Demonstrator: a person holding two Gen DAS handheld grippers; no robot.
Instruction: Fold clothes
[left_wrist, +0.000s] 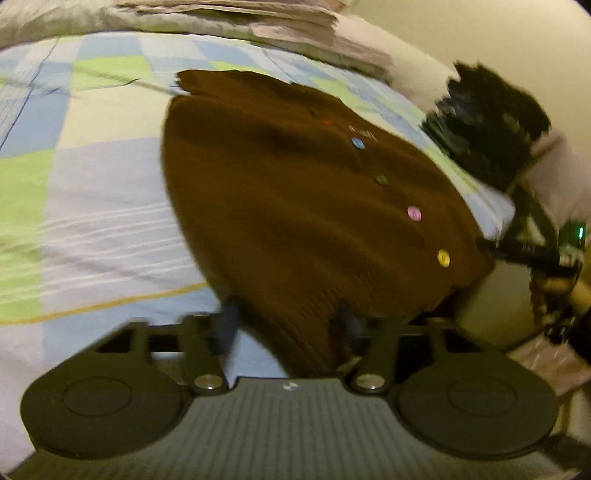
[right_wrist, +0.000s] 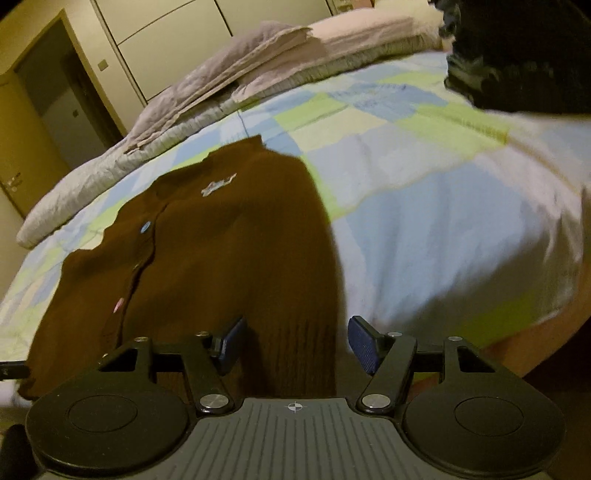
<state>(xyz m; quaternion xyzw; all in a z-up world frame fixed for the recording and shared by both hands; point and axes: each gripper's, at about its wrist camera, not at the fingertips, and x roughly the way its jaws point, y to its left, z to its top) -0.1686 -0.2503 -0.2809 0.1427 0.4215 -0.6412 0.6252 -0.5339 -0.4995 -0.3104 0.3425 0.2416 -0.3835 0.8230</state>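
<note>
The brown cardigan (left_wrist: 295, 206) lies on the checked bed (left_wrist: 92, 177), coloured buttons up its front. Its small pale chest label (right_wrist: 218, 186) is unreadable. Both the left claw (left_wrist: 288, 325) and right claw (right_wrist: 295, 341) gape wide around its hem.

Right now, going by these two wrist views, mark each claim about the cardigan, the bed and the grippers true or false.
1. The brown cardigan lies on a checked bedspread. True.
2. The cardigan's buttons all share one colour. False: blue, green, pink and yellow show.
3. The right gripper is shut. False: its fingers stand apart, either side of the hem.
4. The left gripper is at the cardigan's lower edge. True.
5. Folded bedding sits at the bed's far end. True.
</note>
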